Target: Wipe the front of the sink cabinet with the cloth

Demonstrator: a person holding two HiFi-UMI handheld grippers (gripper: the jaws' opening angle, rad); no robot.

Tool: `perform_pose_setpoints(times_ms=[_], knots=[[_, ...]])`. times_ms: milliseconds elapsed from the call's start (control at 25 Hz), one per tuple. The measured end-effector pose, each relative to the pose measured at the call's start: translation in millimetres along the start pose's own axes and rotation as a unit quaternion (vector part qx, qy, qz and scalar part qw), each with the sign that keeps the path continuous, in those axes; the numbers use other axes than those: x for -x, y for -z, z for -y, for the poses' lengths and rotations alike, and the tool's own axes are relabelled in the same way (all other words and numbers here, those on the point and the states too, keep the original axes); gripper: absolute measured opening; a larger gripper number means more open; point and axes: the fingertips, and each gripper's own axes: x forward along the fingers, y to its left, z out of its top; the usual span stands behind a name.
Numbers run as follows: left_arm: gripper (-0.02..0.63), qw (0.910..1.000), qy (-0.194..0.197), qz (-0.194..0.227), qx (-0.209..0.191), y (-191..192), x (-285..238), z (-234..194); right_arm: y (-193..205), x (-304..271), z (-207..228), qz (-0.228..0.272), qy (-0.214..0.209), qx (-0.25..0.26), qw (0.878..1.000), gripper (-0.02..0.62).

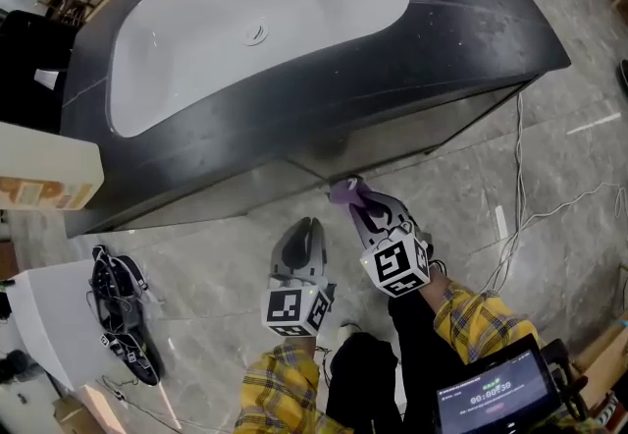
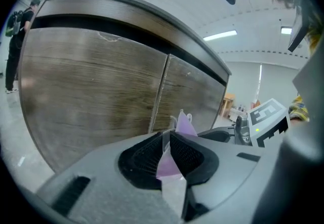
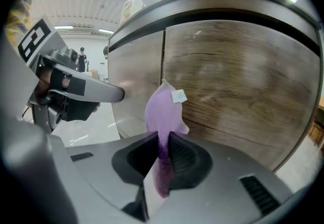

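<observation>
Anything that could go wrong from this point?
The cloth is pinched into a narrow bunch by the right gripper, so only a small tip might wipe, and the hard jaws could scrape the cabinet front. The left gripper is close beside it; a sideways stroke may bump it.

I count two grippers: the left gripper (image 2: 169,148) and the right gripper (image 3: 164,142), each with two fingers and one marker cube. There is one purple cloth (image 3: 163,109). One sink (image 1: 196,49) sits in one dark counter (image 1: 471,25). The cabinet below shows two wooden doors, the left door (image 3: 136,76) and the right door (image 3: 243,76). I also see one screen (image 1: 496,395), one carton (image 1: 44,172) and one distant person (image 3: 81,58).
</observation>
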Motion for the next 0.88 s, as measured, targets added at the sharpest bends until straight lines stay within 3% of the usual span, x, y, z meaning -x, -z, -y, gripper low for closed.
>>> perform_pose_setpoints(times_ms=[480, 880], knots=[[0.035, 0.9994, 0.022, 0.014, -0.024, 32, -29, -5, 22, -36, 10, 0.025, 0.023, 0.022, 0.999, 0.041], [0.035, 0.9975, 0.064, 0.006, -0.031, 39, -67, 39, 52, -9, 60, 0.017, 0.065, -0.003, 0.998, 0.041]])
